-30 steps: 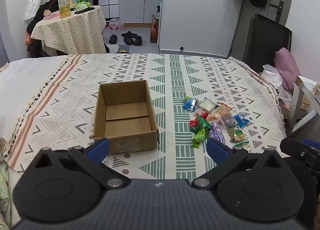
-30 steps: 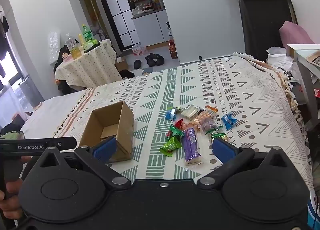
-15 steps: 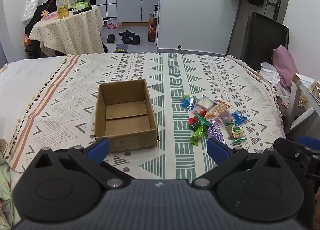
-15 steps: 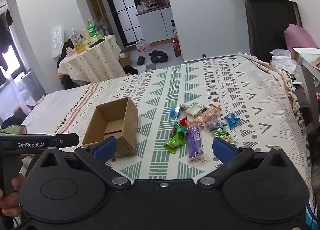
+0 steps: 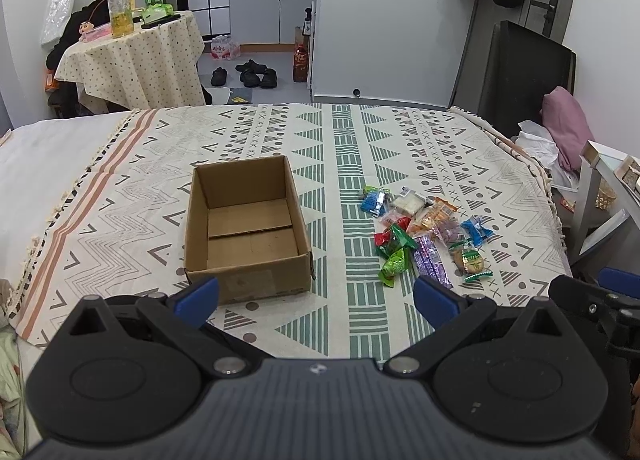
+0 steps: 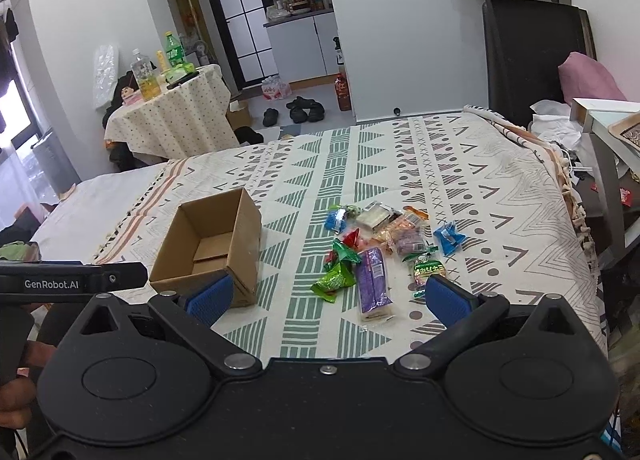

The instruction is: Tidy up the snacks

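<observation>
Left claw: my left gripper (image 5: 316, 298) hangs wide open and empty at the near edge of the bed, nearer the box than the snacks.
Right claw: my right gripper (image 6: 328, 298) is also spread open with nothing between the pads, over the near end of the pile.
Box: the cardboard box (image 5: 246, 225) sits empty on the patterned blanket (image 5: 340, 147), left of the snacks and well apart from them.
Snacks: the heap of snacks (image 6: 384, 244) lies loose to the right, wrappers overlapping; the purple packet (image 6: 374, 286) and green packet (image 6: 334, 280) lie nearest me.
Risk, double pick: the wrappers overlap, so closing on one may drag a neighbour, which could then drop short of the box.
Risk, slip: the film looks slick and crinkly; a pinch on a sealed edge could let the packet slide out.
Risk, blanket: the cloth is soft, so a low approach may catch fabric with the packet.
Risk, box: it looks light; bumping its wall may shove or tip it.
Risk, claws: both work close together and could collide.
</observation>
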The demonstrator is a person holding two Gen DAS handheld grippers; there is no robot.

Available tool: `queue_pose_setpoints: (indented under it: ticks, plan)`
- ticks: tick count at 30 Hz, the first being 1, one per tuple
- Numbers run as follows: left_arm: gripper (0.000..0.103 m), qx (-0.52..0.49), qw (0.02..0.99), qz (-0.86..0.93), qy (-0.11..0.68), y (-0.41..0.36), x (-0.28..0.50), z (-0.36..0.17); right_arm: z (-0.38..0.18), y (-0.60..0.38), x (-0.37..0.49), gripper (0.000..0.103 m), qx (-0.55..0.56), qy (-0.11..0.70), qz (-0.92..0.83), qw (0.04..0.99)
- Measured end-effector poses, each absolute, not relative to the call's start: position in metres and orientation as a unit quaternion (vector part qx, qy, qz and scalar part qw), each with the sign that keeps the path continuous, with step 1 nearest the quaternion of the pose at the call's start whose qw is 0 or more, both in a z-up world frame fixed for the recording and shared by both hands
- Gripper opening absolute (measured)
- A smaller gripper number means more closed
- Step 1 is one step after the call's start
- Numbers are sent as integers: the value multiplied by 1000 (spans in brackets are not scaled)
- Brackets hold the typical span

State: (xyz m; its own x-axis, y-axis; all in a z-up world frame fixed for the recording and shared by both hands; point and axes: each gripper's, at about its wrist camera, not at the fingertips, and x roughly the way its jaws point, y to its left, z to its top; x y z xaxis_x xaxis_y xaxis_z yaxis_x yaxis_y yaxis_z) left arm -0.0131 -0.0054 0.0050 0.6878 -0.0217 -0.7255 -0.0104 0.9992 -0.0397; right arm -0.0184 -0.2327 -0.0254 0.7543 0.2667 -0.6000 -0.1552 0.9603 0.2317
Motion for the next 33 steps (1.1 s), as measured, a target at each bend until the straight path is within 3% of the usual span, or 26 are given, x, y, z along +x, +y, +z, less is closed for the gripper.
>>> queue_pose_setpoints:
  ticks: [33]
  plan:
    - [103, -43, 923, -14, 382, 13, -26, 13, -26, -208, -17, 103, 59, 340, 119, 931]
